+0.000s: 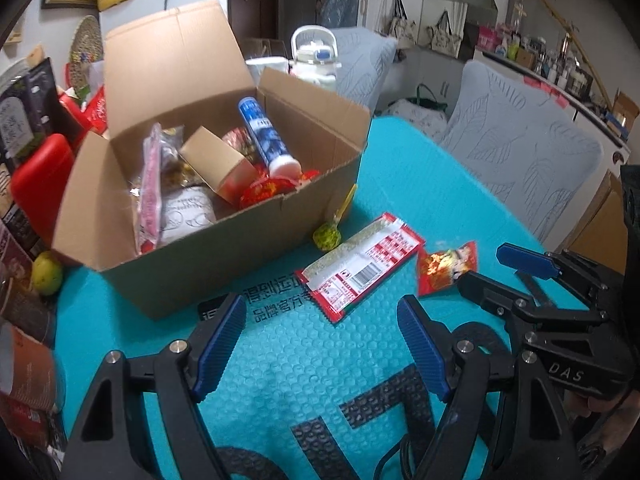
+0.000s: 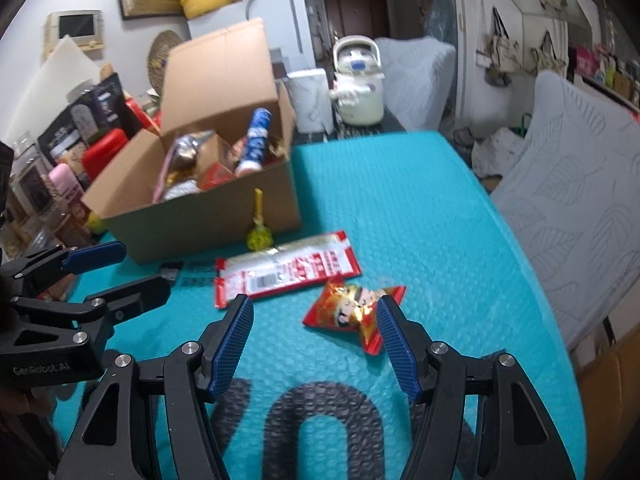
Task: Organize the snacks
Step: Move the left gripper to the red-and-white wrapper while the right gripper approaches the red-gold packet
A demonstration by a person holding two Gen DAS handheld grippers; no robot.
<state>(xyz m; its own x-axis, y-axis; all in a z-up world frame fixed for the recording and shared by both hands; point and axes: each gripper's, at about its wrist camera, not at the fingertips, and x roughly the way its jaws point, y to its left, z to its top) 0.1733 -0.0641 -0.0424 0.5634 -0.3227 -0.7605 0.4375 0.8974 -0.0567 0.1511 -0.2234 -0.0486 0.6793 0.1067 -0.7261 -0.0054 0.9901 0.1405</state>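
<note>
An open cardboard box (image 1: 224, 264) (image 2: 200, 220) holds several snacks, among them a blue and white tube (image 1: 264, 136) (image 2: 254, 140). On the teal bubble mat lie a long red and white wrapper (image 1: 360, 264) (image 2: 284, 270), a small red snack packet (image 1: 446, 266) (image 2: 352, 308) and a green lollipop (image 1: 327, 237) (image 2: 259, 236) against the box. My left gripper (image 1: 322, 344) is open and empty, low over the mat, short of the long wrapper. My right gripper (image 2: 314, 344) is open, its right finger beside the small packet.
A red container (image 1: 40, 184), dark bags and a green fruit (image 1: 47, 272) crowd the left of the box. A white appliance (image 2: 358, 80) stands behind it. Grey cushioned chairs (image 2: 580, 200) line the table's right edge. The mat (image 2: 420, 220) covers the table.
</note>
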